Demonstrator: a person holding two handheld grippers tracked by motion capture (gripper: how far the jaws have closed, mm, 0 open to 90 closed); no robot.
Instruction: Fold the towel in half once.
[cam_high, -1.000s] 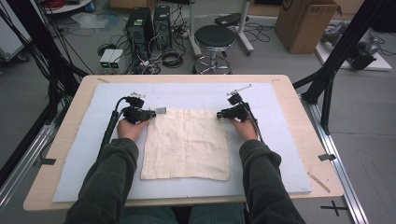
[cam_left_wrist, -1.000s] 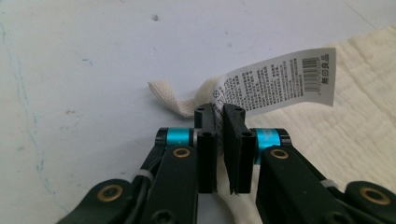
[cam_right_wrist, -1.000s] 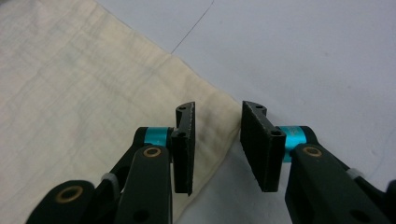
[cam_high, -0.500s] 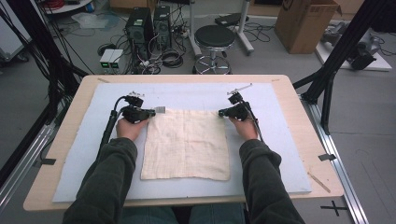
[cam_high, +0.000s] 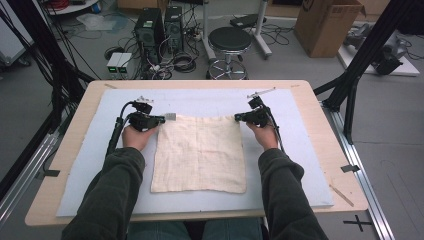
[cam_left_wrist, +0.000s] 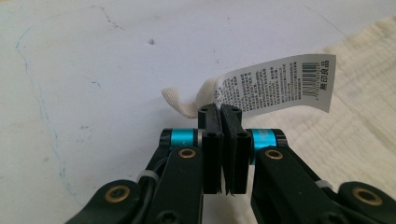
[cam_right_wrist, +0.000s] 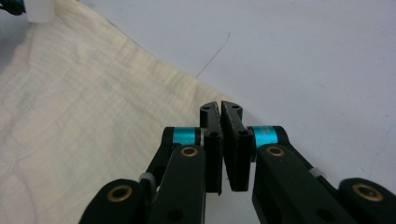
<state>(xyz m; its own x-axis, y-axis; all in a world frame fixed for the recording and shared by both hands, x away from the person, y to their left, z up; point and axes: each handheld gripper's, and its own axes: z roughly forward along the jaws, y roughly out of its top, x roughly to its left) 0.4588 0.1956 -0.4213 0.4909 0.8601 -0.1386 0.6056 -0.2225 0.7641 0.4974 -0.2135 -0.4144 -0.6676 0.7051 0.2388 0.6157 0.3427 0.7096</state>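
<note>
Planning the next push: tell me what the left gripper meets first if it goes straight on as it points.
Likely the white care label just ahead of the left gripper, which is shut on the cloth corner; beyond lies cloth, though depth is unclear.

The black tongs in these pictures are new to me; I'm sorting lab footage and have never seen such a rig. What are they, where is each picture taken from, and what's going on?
They are hand-held grippers: a person sits at the table with one in each hand. The high view looks down from above the person, whose forearms come in from the bottom. The other two pictures come from small cameras riding on each gripper, looking along its two black fingers.

On the table lies a pale mat, and on it a cream cloth, spread flat. The left gripper is shut on the cloth's far left corner, where a white label sticks out. The right gripper is shut at the far right corner; its fingers seem to pinch the cloth's edge, which is partly hidden there.
</note>
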